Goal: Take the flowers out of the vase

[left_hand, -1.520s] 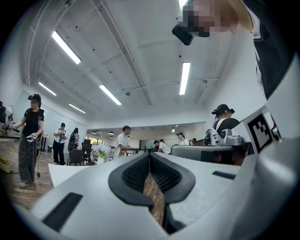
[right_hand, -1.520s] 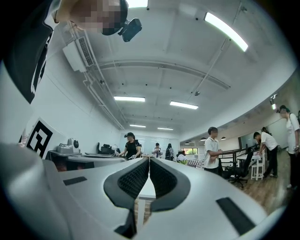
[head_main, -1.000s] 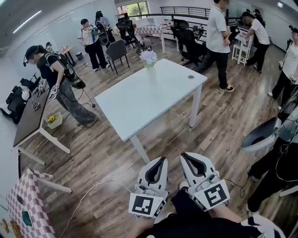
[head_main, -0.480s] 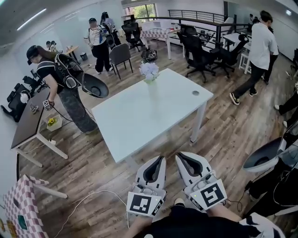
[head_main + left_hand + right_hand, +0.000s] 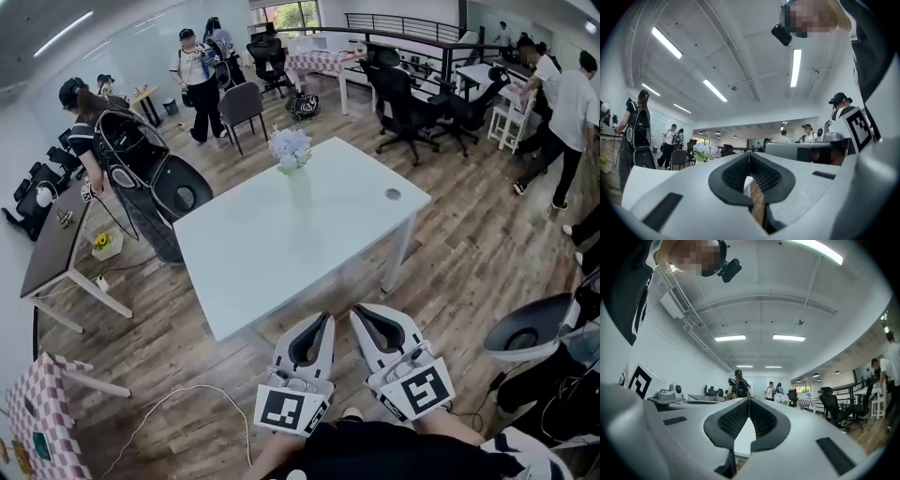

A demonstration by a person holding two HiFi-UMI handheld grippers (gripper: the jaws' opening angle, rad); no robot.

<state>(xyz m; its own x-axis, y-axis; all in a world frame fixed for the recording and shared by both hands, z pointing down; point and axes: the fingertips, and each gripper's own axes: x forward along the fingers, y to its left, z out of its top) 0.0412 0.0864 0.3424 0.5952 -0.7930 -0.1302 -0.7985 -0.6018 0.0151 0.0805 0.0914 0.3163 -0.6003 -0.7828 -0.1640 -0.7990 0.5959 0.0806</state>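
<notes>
A bunch of pale blue-white flowers [image 5: 289,147] stands in a clear vase [image 5: 298,186] at the far end of a white table [image 5: 244,262]. My left gripper [image 5: 325,320] and right gripper [image 5: 358,311] are side by side in front of the table's near edge, well short of the vase. Both are shut with nothing between the jaws. In the left gripper view the flowers [image 5: 701,152] show far off, left of the gripper's [image 5: 749,153] closed tips. In the right gripper view the flowers [image 5: 782,398] show far off, right of the gripper's [image 5: 749,398] closed tips.
A person [image 5: 117,164] with a black round bag stands at the table's left side. Office chairs [image 5: 408,103] and more people stand behind and to the right. A dark desk [image 5: 52,239] and a checkered table [image 5: 42,422] are at the left. A cable [image 5: 178,403] lies on the floor.
The table has come nearer and both grippers, still shut, have advanced toward its near edge. The person at the left has turned toward the table; the people at the right have walked away.
</notes>
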